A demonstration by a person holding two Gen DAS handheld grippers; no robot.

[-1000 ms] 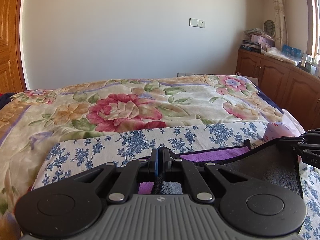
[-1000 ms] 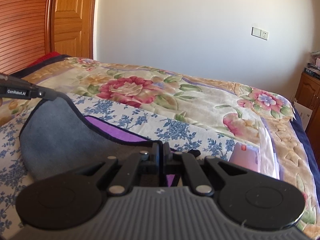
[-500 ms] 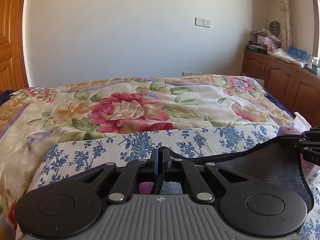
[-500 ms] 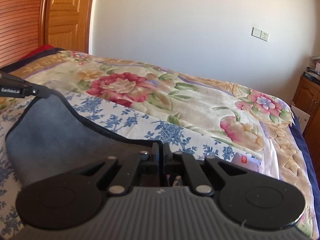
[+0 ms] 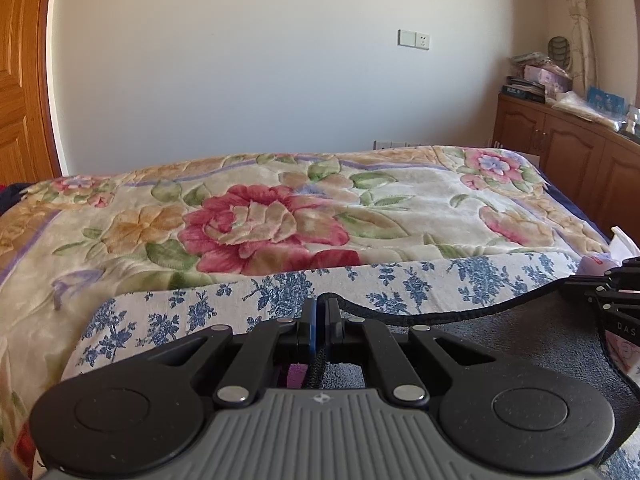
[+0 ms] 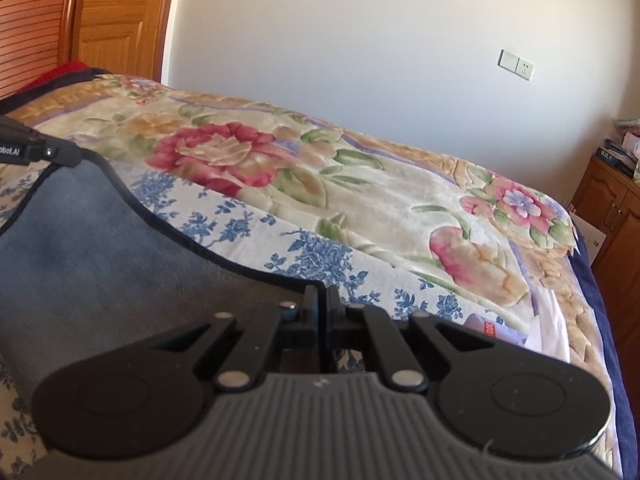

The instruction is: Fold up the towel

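A dark grey towel (image 5: 532, 344) with a black hem and a purple underside hangs stretched between my two grippers above the bed. My left gripper (image 5: 320, 308) is shut on one corner of its hem. My right gripper (image 6: 322, 294) is shut on the other corner. The towel (image 6: 100, 264) fills the left of the right wrist view, where the left gripper's tip (image 6: 60, 153) pinches its far corner. The right gripper's tip (image 5: 600, 292) shows at the right edge of the left wrist view. A sliver of purple (image 5: 296, 372) shows under the left jaws.
A blue-and-white floral cloth (image 5: 280, 292) lies under the towel on a flowered bedspread (image 5: 260, 224). A pink-and-white packet (image 6: 488, 330) lies on the bed at the right. A wooden cabinet (image 5: 568, 160) with clutter stands right, a wooden door (image 6: 116, 20) left.
Both grippers have carried the towel's held edge forward over the bed. The purple underside that showed beyond the left jaws is now covered by the grey side.
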